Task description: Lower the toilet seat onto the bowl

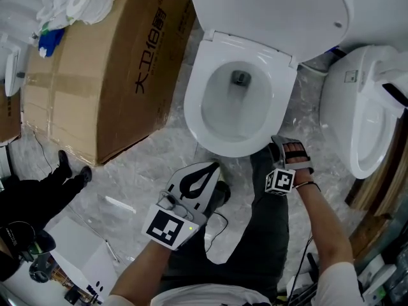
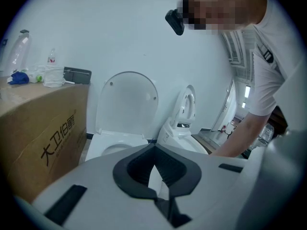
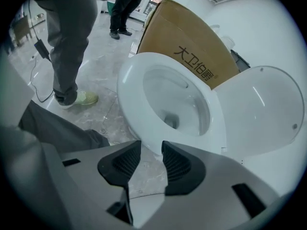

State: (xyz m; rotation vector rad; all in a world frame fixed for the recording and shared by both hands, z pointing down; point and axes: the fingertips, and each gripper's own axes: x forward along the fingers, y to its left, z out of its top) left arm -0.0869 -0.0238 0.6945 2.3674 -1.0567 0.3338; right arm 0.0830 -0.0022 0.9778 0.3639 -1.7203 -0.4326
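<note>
The white toilet seat [image 1: 197,101] lies flat on the bowl's rim, and the lid [image 1: 274,11] stands raised behind it. My right gripper [image 1: 284,146] hovers just off the bowl's front right edge, open, with nothing between its jaws. In the right gripper view the seat [image 3: 129,85] and lid [image 3: 264,109] lie ahead of the right gripper [image 3: 151,150], which touches neither. My left gripper [image 1: 197,180] hangs in front of the bowl, shut and empty. In the left gripper view the left gripper [image 2: 155,145] has its tips together, with the lid [image 2: 127,99] beyond.
A big cardboard box [image 1: 108,75] stands left of the toilet with bottles and rags [image 1: 70,8] on top. A second toilet [image 1: 357,120] stands at the right. Another person's legs [image 1: 38,190] are at the left. My own trouser leg [image 1: 268,234] is below the bowl.
</note>
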